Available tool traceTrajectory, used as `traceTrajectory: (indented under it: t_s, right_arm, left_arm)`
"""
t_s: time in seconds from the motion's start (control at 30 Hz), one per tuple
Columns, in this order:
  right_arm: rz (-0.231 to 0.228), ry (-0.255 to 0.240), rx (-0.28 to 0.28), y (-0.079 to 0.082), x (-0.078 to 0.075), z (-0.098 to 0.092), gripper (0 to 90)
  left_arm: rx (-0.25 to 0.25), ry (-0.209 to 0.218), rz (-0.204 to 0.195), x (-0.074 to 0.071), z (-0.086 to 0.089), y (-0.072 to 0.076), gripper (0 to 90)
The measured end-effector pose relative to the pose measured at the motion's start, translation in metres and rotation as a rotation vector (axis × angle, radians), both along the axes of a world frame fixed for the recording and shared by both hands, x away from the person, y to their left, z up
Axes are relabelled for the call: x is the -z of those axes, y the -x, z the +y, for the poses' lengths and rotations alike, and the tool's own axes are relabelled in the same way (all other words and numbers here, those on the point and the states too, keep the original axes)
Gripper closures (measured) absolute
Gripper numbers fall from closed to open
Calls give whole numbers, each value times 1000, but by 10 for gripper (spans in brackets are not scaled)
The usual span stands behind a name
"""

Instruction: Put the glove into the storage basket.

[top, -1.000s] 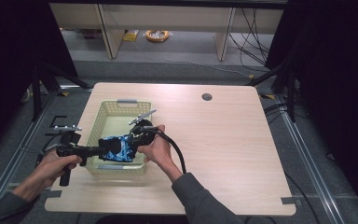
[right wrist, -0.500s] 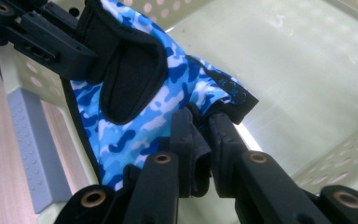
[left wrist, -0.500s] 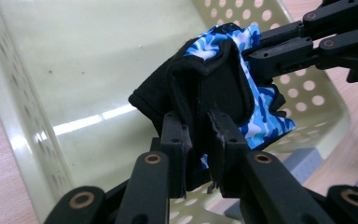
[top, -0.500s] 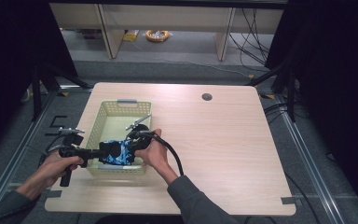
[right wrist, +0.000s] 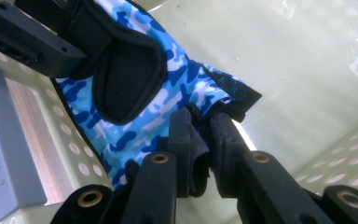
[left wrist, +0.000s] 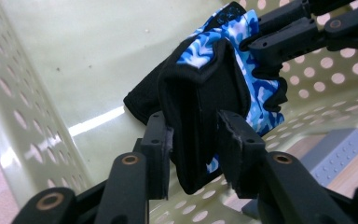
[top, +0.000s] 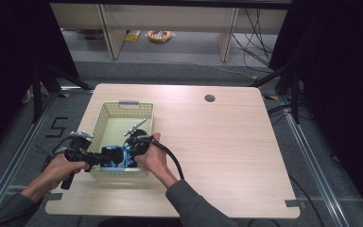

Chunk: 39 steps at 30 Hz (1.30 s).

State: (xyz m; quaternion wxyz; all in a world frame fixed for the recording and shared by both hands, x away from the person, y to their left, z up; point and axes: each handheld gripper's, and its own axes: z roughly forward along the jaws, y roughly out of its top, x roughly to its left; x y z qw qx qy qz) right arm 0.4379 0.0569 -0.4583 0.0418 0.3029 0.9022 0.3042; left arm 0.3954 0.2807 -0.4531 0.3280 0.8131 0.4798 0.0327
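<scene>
We have the glove (top: 124,156) held between both grippers, down inside the basket (top: 105,116) at its near end, close to the near wall. The left gripper (left wrist: 193,140) pinches the thick black cuff end of the glove, its jaws pressed onto the fabric from both sides. The right gripper (right wrist: 204,135) pinches a thin black edge at the other end, jaws nearly together with just the fabric between them. In the high view the left gripper (top: 109,155) comes in over the basket's near left corner, and the right gripper (top: 137,141) reaches in from the near right side.

The step in hand looks like either setting the glove down in the basket or lifting it out. To do it well, we should move both hands together so the glove neither stretches nor slips from the thinner right-hand pinch. We should keep the jaws off the basket's perforated walls and floor, and if we release, let one end go first so the glove settles flat inside the basket.
</scene>
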Motion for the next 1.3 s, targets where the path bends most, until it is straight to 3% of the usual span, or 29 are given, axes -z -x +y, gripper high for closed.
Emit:
traceTrajectory:
  t_s: [0.1,0.13,0.2,0.27,0.33,0.4,0.47,0.5,0.53,0.9,1.1,1.23,1.27,1.3]
  right_arm:
    - [1,-2,1,-1,0,0,787]
    - [6,0,3,0,0,0,784]
    - [12,4,12,0,0,0,768]
    - [-3,10,6,-1,0,0,746]
    - [-13,13,7,-2,0,0,745]
    - [-13,9,20,-3,-1,-1,678]
    - [-40,27,33,-4,-3,-2,653]
    - [-52,28,36,-4,-5,-3,651]
    - [-60,18,40,-5,-7,-4,647]
    - [-111,-81,49,-2,-34,-27,538]
    - [-131,-123,50,7,-50,-49,490]
    - [-157,-138,46,14,-55,-67,481]
    - [-179,-162,57,15,-54,-70,475]
    - [-148,-148,69,19,-57,-76,470]
  left_arm:
    - [-18,8,11,-2,-5,1,559]
    - [-14,-13,12,-4,-4,1,538]
    - [-45,-17,-7,-6,-5,1,489]
    - [-54,-10,2,-10,-4,0,463]
    - [-72,-14,-15,-15,-4,1,444]
    - [-76,4,-35,-17,-5,1,445]
    - [-87,-3,-39,-21,-6,0,432]
    - [-89,25,-60,-20,-7,0,430]
    - [-85,10,-47,-23,-7,0,430]
    - [-74,78,-105,-39,-21,13,363]
    - [-41,109,-123,-46,-35,27,330]
    - [-40,149,-138,-49,-49,36,321]
    - [-31,157,-140,-49,-51,38,319]
    - [-35,172,-145,-49,-55,39,317]
